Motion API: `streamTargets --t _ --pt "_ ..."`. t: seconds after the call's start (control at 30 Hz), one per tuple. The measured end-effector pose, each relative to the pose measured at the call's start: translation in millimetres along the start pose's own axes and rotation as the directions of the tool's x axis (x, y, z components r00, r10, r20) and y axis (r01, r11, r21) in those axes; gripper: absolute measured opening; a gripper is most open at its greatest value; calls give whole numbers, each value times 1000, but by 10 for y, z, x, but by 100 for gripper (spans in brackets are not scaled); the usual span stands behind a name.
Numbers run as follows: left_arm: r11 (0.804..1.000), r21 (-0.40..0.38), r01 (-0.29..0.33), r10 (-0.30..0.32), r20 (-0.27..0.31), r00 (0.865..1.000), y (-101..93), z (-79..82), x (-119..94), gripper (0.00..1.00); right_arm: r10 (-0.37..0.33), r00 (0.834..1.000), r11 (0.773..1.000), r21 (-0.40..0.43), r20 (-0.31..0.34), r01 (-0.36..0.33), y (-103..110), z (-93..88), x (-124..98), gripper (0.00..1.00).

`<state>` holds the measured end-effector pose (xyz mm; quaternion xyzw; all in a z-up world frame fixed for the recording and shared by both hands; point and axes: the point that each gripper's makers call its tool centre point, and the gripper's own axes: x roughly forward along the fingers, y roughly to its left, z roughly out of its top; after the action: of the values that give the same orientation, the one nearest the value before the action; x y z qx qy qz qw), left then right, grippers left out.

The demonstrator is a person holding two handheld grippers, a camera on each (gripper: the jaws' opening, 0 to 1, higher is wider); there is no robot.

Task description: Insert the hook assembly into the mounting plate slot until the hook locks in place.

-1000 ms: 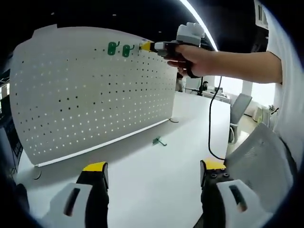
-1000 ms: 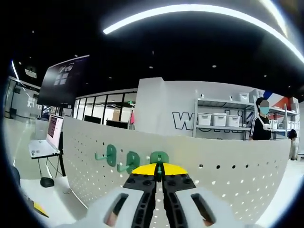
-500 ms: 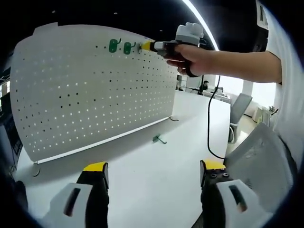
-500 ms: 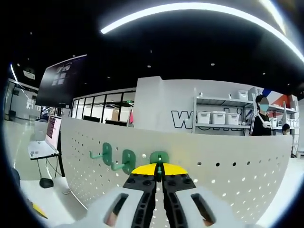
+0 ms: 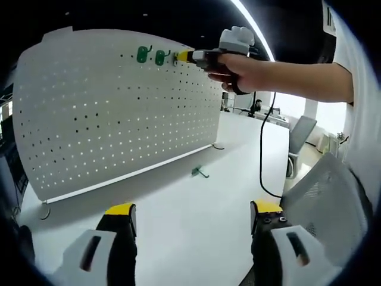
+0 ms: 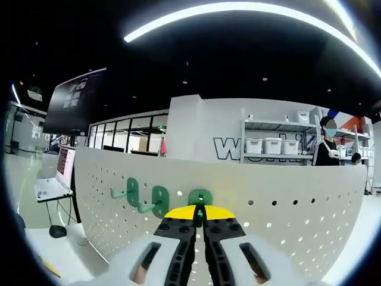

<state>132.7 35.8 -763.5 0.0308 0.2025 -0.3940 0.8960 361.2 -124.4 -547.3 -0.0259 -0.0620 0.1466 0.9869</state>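
Open counter (image 5: 196,220) lies ahead of the left gripper (image 5: 193,217), with only a loose green hook (image 5: 200,173) on it. The upright pegboard (image 5: 107,119) walls off the far side; two mounted hooks (image 6: 143,199) crowd its top edge.

Three green hooks (image 6: 199,198) on one pegboard (image 5: 107,113); perhaps a fourth hook (image 5: 200,173) on one table (image 5: 196,220).

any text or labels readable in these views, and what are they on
"wo": large dark letters on the white back wall in the right gripper view; the rest is cut off by the shelving rack.
Hanging dark screen: content too blurred to read.
White pegboard and green hooks: no text.
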Motion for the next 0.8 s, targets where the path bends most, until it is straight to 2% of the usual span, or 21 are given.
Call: streamTargets --t 0.23,0.3,0.33,0.37,0.7,0.8 --pt "1000 -11 -4 4 3 1000 16 3 -3 80 -51 999 999 16 -2 51 1 -11 14 1" --pt "1000 -15 -8 8 5 1000 30 5 -9 80 -80 997 997 -9 -3 80 11 -16 18 1" --pt "1000 -18 -11 11 7 1000 41 5 -15 80 -89 996 996 3 -2 89 10 -16 16 1" --pt "1000 -19 -15 15 9 1000 46 8 -19 80 -110 994 993 53 1 110 -9 -18 11 1" --pt "999 -29 -13 14 13 1000 55 -15 -17 80 -183 983 977 110 -10 183 -25 -36 29 1" --pt "999 -32 -16 16 18 1000 64 -9 -28 80 -185 983 978 96 -3 185 -24 -35 29 1"
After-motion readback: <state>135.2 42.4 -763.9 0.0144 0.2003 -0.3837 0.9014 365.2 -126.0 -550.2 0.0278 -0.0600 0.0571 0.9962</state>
